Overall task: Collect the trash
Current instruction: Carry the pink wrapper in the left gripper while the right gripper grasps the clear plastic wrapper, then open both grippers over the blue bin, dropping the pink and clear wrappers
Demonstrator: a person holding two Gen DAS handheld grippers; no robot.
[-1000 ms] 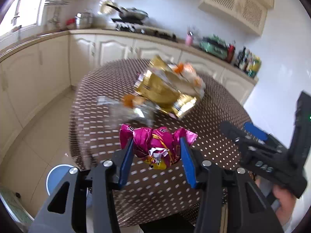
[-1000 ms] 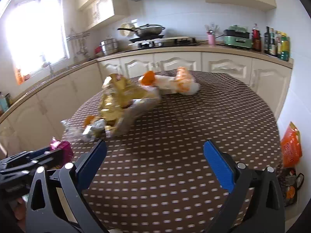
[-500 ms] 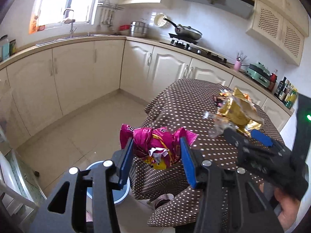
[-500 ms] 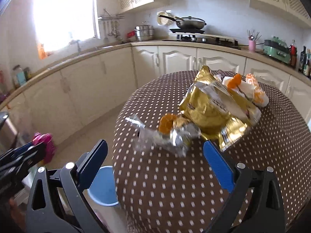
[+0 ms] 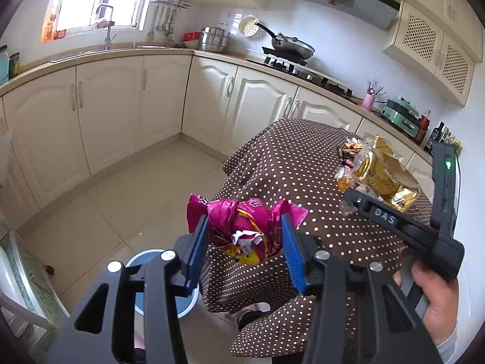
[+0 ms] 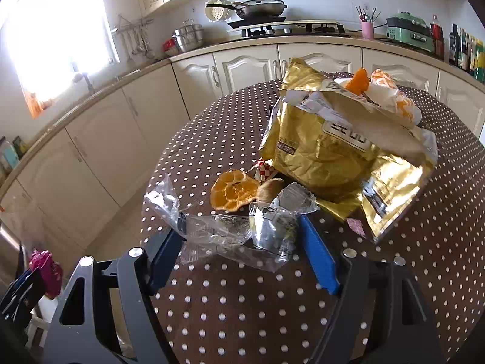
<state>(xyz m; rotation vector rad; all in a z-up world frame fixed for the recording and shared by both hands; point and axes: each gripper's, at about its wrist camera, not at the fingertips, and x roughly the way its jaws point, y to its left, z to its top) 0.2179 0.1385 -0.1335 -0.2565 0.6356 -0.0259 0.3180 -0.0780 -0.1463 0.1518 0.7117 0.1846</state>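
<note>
In the left wrist view, the left gripper (image 5: pixel 244 244) is sitting low in the middle of the frame, and its blue fingers are squeezing a crumpled pink wrapper (image 5: pixel 242 224). Below it, at the lower left, a blue bin (image 5: pixel 136 261) is waiting on the floor, so this piece is likely about to be dropped.

In the right wrist view, the right gripper (image 6: pixel 242 245) is at the bottom middle. Its jaws have just been closing around a clear plastic wrapper (image 6: pixel 224 230) on the dotted tablecloth (image 6: pixel 242 303), but they are not pinching it yet.

Farther up, an orange peel (image 6: pixel 235 189), a big shiny gold bag (image 6: pixel 333 157) and white-and-orange trash (image 6: pixel 391 94) are lying there too. Most of the job is left.
</note>
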